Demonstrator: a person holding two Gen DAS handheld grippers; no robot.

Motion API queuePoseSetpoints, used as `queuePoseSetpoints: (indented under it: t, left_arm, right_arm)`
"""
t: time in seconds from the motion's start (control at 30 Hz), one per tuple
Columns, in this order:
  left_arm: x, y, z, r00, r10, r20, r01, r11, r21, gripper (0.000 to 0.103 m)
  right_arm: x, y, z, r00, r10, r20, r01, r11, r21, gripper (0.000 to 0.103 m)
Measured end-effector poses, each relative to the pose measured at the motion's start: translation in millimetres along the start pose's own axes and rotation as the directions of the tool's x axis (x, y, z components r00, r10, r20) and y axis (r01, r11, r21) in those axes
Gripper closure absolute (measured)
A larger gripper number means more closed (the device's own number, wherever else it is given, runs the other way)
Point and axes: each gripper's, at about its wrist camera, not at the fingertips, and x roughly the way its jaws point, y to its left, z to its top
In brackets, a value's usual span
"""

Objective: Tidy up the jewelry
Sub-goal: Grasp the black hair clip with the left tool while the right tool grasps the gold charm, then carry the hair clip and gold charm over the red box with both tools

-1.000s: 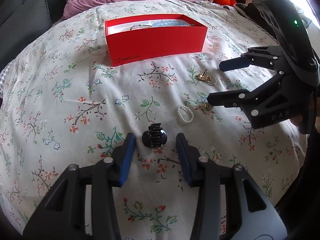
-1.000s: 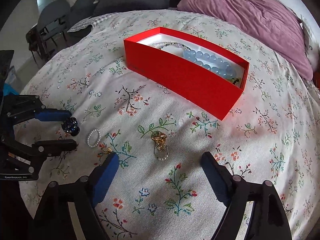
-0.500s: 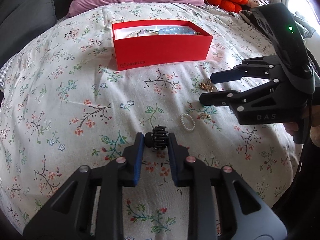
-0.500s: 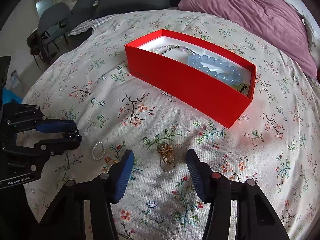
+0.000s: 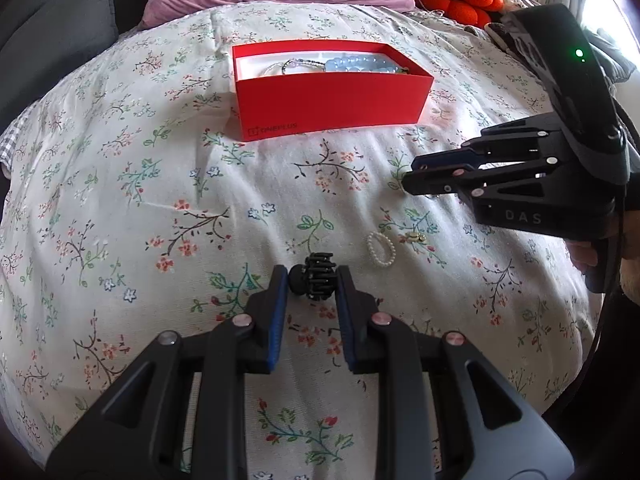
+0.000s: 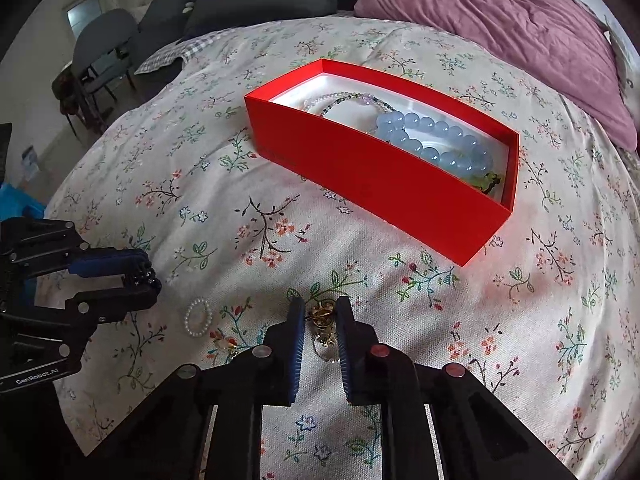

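The left gripper [image 5: 311, 280] squeezes one small black plastic hair claw [image 5: 314, 277]. The right gripper [image 6: 320, 318] pinches one gold metal trinket [image 6: 322, 316] — one white pearl ring [image 6: 197, 316] lies at its nine o'clock.

Floral bed [image 5: 120, 184]: red box [image 5: 332, 108], pearl ring [image 5: 381, 249].

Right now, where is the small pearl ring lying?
The pearl ring lies loose on the floral bedspread, just right of the black hair claw held by the left gripper, beside a small gold piece.
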Motion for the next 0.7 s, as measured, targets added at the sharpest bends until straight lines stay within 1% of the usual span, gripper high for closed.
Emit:
queuePoseSetpoints:
  t: [0.2,0.43,0.57,0.7]
  left_arm:
    - [-0.8,3.3,5.0,1.000,-0.004,-0.014,0.004,1.000,-0.026,0.077]
    - [-5.9,8.0,18.8,1.000,0.003,-0.020,-0.004,0.998,-0.065,0.077]
    - [-7.8,11.6,29.1,1.000,0.001,-0.028,-0.004,0.995,-0.102,0.077]
    - [-9.7,13.5,42.2,0.999,0.006,-0.036,-0.011,0.990,-0.137,0.077]
  right_arm:
    - [-11.0,-4.4,5.4,1.000,0.023,0.007,-0.024,0.999,0.041,0.087]
    - [-28.4,-18.9,13.7,0.999,0.037,0.004,-0.037,0.991,0.127,0.087]
    - [-33.9,-24.9,16.0,0.999,0.040,-0.019,-0.036,0.984,0.175,0.087]
    - [-37.9,-32.8,18.4,0.997,0.054,-0.047,-0.041,0.968,0.246,0.087]
